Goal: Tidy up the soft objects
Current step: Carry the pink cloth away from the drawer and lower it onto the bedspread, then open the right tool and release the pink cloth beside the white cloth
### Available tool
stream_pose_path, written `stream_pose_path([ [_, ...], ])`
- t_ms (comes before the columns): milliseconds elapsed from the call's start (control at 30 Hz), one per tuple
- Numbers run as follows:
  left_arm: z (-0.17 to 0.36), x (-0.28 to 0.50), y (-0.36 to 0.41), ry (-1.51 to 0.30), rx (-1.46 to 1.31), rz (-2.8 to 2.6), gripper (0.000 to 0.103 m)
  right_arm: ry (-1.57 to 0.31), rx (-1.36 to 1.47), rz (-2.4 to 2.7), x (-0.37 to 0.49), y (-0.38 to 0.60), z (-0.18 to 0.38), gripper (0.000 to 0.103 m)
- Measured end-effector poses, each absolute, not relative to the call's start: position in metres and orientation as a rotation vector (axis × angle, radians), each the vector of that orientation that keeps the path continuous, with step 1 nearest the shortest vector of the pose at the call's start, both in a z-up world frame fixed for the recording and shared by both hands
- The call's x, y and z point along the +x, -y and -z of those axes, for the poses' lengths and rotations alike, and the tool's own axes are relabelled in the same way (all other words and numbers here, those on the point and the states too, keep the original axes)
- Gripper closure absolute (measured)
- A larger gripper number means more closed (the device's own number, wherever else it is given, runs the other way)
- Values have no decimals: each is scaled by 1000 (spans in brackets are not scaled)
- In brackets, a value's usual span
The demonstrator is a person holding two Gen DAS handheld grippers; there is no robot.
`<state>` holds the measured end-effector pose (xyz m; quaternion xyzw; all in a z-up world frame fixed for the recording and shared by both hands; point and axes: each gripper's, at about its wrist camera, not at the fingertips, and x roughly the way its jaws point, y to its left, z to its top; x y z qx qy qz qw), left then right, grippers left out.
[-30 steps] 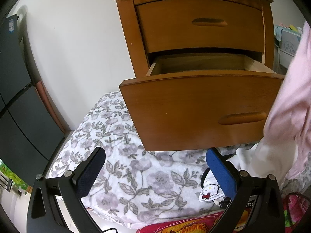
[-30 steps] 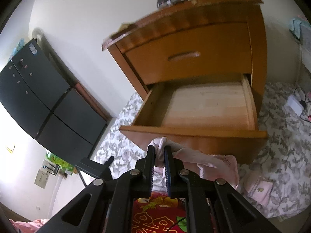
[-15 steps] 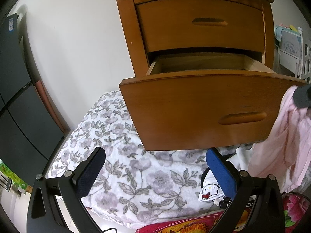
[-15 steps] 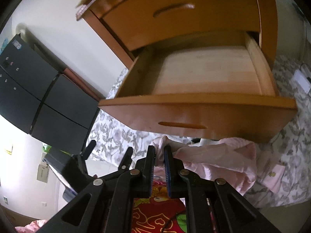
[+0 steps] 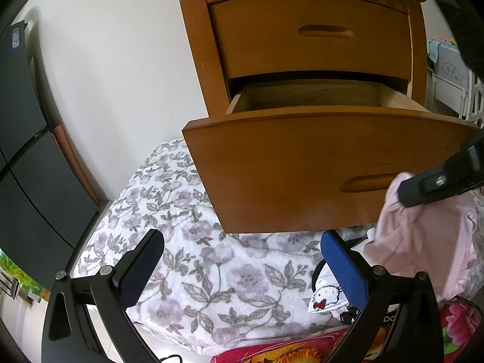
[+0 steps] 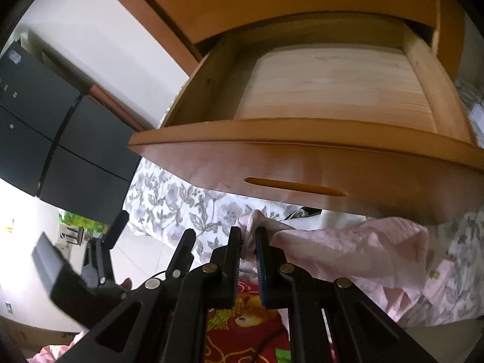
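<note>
Pink cloth (image 6: 348,251) is pinched at one corner by the right gripper (image 6: 248,242), trailing rightward over the floral bedding (image 6: 169,199), below and in front of the open wooden drawer (image 6: 332,90) beyond; left gripper (image 5: 242,260) spread, empty, farther off.

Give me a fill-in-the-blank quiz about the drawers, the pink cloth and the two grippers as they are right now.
1. The right gripper is shut on the ____ cloth.
2. The left gripper is open and holds ____.
3. The ____ drawer of the nightstand is pulled out.
4. The open drawer's floor is ____.

Missing words: pink; nothing; lower; bare
</note>
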<state>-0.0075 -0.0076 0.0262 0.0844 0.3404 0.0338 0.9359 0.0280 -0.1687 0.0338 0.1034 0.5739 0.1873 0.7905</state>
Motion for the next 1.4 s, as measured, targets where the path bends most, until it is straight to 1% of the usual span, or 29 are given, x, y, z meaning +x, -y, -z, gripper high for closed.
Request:
stream_pose_path([
  [167,-26,-6,7,-702,167,-67,0,-1281,211,-391,40,165,-17,92],
  [233,-26,-6,7,-706,166,-65,0,-1296,211,-384,43,165,-12,91],
  [267,-26,-6,7,-706,164,-65,0,-1297,212,-382,44,165,-11,89],
  [433,-25,-5,7,-711,164,-64,0,-1285,202,-380,45,164,-15,89],
  [500,-25,-4,7,-710,162,-64,0,-1285,202,-375,45,166,-17,86],
  [567,-25,-4,7,-711,160,-65,0,-1284,205,-370,44,167,-19,77],
  [633,-25,-4,7,-713,162,-64,0,-1277,198,-370,43,168,-22,75],
  [967,-25,-4,7,-715,161,-63,0,-1276,206,-367,37,179,-36,74],
  [1233,-25,-4,6,-717,160,-62,0,-1175,145,-332,19,197,-72,74],
  [1400,-25,-4,5,-715,160,-62,0,-1136,129,-246,6,216,-80,74],
])
